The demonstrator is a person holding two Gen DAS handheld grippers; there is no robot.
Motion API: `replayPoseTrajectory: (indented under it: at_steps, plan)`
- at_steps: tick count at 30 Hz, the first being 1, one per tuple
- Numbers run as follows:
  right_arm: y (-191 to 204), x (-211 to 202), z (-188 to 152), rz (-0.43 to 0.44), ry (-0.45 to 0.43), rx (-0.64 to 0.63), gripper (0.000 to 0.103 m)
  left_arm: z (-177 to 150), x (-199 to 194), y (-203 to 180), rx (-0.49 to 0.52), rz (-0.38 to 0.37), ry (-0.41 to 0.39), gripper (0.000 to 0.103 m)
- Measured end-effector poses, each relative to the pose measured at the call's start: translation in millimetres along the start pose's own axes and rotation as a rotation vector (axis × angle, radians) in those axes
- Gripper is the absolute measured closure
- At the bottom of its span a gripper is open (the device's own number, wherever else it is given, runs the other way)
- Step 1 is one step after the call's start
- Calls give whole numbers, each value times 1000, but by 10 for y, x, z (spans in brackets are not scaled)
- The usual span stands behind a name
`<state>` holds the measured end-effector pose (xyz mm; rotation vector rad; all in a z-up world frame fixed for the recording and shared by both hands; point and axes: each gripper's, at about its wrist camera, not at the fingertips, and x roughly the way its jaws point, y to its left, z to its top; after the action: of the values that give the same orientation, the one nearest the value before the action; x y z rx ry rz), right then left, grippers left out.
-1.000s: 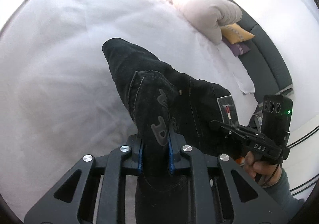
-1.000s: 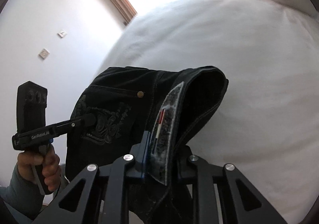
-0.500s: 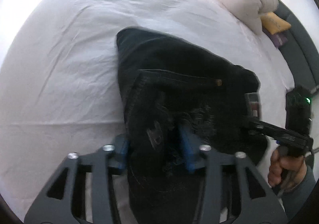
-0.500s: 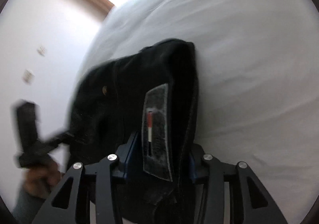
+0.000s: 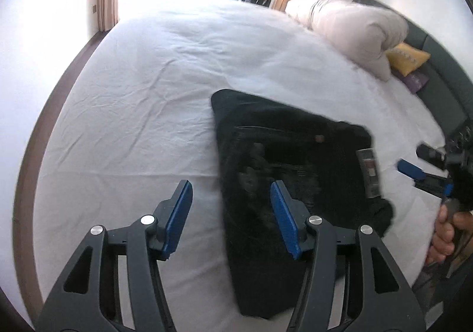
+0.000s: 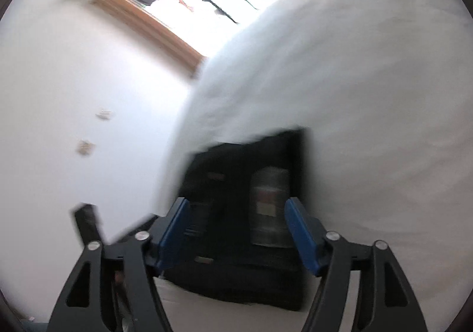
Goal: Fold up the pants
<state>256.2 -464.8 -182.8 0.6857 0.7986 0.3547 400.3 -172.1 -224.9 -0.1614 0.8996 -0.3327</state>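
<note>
The bed carries the black pants, lying as a compact folded bundle toward four o'clock from its middle, waist label up. The fold looks finished, bar perhaps some smoothing. The left gripper and right gripper have both just been opening; their jaws now stand apart, holding nothing, the cloth lying beneath them untouched.
</note>
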Motion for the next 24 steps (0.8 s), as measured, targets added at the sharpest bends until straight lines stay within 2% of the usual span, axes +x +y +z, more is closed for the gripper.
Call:
replayPoseTrajectory:
  at_steps: [3, 4, 5, 6, 8, 10, 11, 12, 13, 14, 16, 17, 18, 20, 22, 23, 24]
  plan:
    - [129, 327, -23, 63, 77, -5, 21, -179, 7, -285, 35, -48, -9, 47]
    - [59, 490, -52, 67, 126, 13, 21, -246, 82, -345, 46, -44, 19, 39]
    - [-37, 593, -121, 45, 165, 35, 22, -278, 206, -424, 50, -29, 48, 37]
    - [-219, 708, -216, -12, 197, 82, 30, -339, 301, -439, 55, 2, 67, 37]
    - [-405, 640, -295, 34, 139, 122, 41, -421, 382, -395, 60, 37, 66, 36]
    - [-566, 464, -364, 74, 108, 185, 47, -451, 417, -286, 4, -2, 89, 36]
    - [-598, 381, -382, 68, 102, 193, 47, -451, 373, -246, -19, -4, 78, 36]
    - [-594, 250, -396, 27, 84, 177, 41, -437, 322, -246, -22, 30, 65, 36]
    - [-572, 112, -417, -62, 60, 156, 32, -416, 236, -256, -19, 66, 44, 36]
    - [-539, -35, -461, -134, 30, 152, 19, -397, 144, -252, -20, 77, 18, 36]
    - [-483, -328, -511, -110, -42, 165, 19, -338, -150, -292, -14, 111, -71, 33]
    - [-413, -457, -536, -115, -74, 155, 19, -311, -338, -346, 1, 142, -133, 23]
    - [-338, -560, -551, -130, -98, 136, 19, -288, -545, -408, 19, 170, -193, 18]
    - [-75, -773, -592, -173, -159, 59, 19, -256, -1007, -612, 95, 238, -329, 2]
    - [254, -981, -580, -228, -230, -47, 19, -277, -1427, -801, 164, 309, -456, 1]
    - [420, -1049, -578, -253, -265, -94, 16, -294, -1731, -932, 191, 369, -550, 0]
    - [611, -1147, -581, -289, -313, -151, 11, -302, -1935, -1009, 202, 414, -611, 0]
